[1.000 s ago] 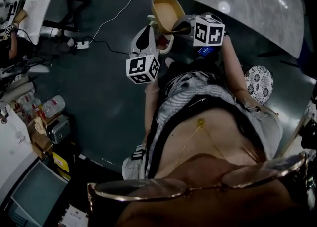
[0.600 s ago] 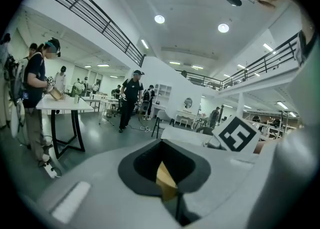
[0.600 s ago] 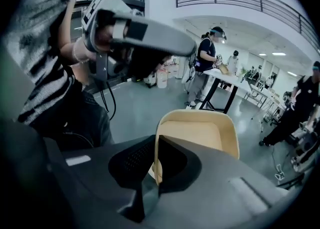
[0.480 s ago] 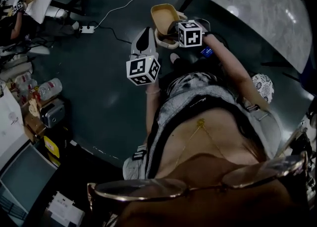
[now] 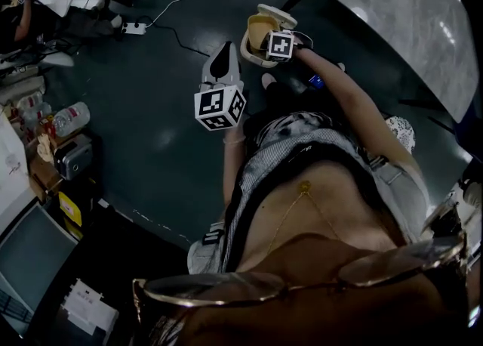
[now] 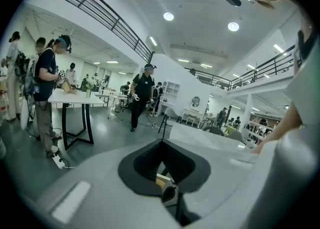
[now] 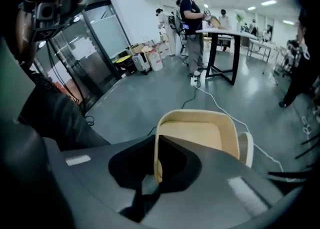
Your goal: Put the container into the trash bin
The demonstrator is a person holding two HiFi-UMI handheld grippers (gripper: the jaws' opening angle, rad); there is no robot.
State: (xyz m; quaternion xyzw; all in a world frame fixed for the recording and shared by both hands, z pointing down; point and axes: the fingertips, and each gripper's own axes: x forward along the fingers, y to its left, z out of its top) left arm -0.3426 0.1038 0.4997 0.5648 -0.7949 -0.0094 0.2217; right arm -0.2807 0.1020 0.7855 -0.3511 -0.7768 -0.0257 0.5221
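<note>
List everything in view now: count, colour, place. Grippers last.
container: one, tan, open, held up by its rim over the floor
table: one, pale grey mottled top, upper right of the head view
floor: dark grey, under everything
power strip: one, white, on the floor, upper left
bottles: a few, clear, in the clutter at the left edge
bystanders: several, mostly dark clothes, standing by tables in the background
glasses: one pair, thin frame, bottom of the head view
left hand-held gripper: grey, jaws together, empty
right hand-held gripper: grey, jaws shut on the container's rim
</note>
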